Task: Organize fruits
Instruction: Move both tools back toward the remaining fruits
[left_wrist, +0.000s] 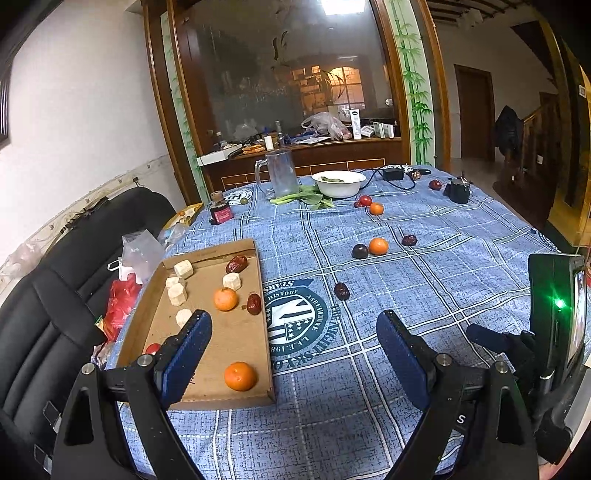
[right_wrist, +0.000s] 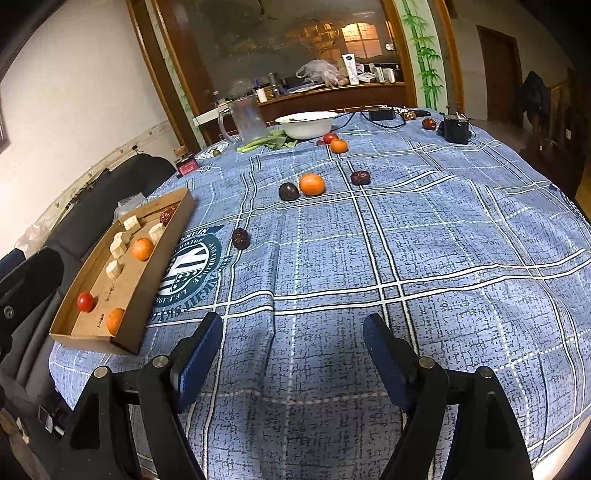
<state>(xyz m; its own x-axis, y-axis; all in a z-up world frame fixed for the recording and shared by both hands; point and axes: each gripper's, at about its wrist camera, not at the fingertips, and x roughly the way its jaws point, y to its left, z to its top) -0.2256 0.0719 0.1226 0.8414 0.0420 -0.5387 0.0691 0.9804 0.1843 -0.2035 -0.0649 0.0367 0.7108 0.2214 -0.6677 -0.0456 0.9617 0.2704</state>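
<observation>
1. Left wrist view: the left gripper (left_wrist: 293, 345) is spread wide with nothing between its blue pads, hovering over the near edge of the cardboard tray (left_wrist: 236, 400). Inside the tray lie two tangerines, one near its front wall (left_wrist: 240, 376) and one at mid-tray (left_wrist: 225, 298), two red dates (left_wrist: 236, 264), several pale cut chunks (left_wrist: 183, 268) and a small tomato (left_wrist: 152, 348) half hidden behind the left finger.
2. Right of the tray, on the blue plaid tablecloth (left_wrist: 443, 288), lie a lone date (left_wrist: 342, 291), then further away a dark plum (left_wrist: 360, 251) touching a tangerine (left_wrist: 378, 246).
3. Right wrist view: the right gripper (right_wrist: 293, 352) is likewise released and empty, above bare cloth right of the tray (right_wrist: 92, 338). Beyond the tray stand a white bowl (right_wrist: 306, 123) and a clear jug (right_wrist: 248, 120).
</observation>
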